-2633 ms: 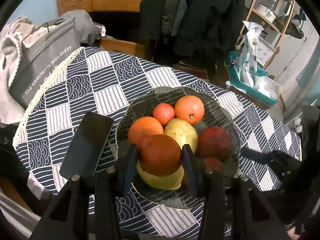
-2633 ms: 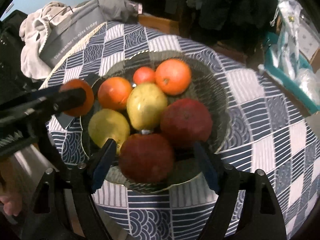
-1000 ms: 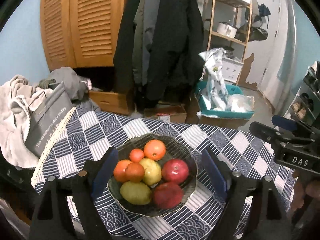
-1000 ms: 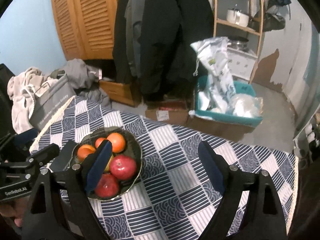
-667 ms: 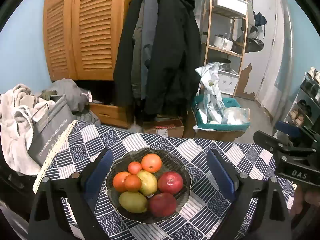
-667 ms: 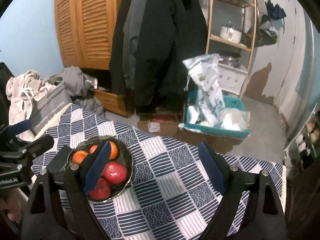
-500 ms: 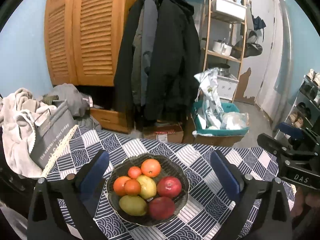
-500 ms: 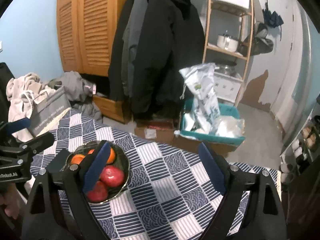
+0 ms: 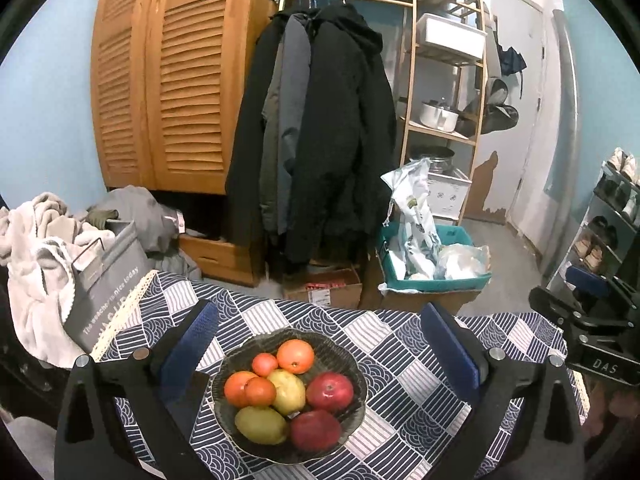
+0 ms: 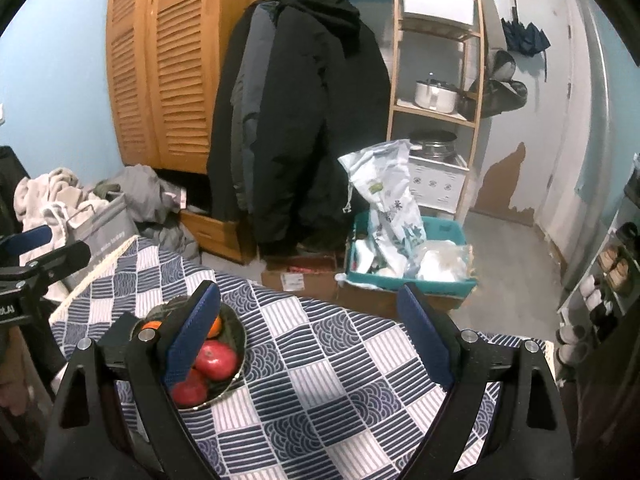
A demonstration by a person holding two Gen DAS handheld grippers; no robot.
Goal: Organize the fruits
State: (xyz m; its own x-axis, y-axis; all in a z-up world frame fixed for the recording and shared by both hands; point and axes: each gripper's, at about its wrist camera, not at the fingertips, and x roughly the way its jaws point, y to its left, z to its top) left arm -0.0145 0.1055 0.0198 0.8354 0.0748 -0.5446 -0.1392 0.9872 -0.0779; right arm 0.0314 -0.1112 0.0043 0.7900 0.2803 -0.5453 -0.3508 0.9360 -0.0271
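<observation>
Blue-and-white patterned cloth covers the tabletop (image 9: 400, 344). Low in the left wrist frame's centre sits the dark glass bowl (image 9: 340, 354) with 7 fruits, directly ahead of the left gripper (image 9: 320, 344), whose fingers have just spread wide, empty. The right gripper (image 10: 310, 322) gapes empty too, bowl at its left finger.
</observation>
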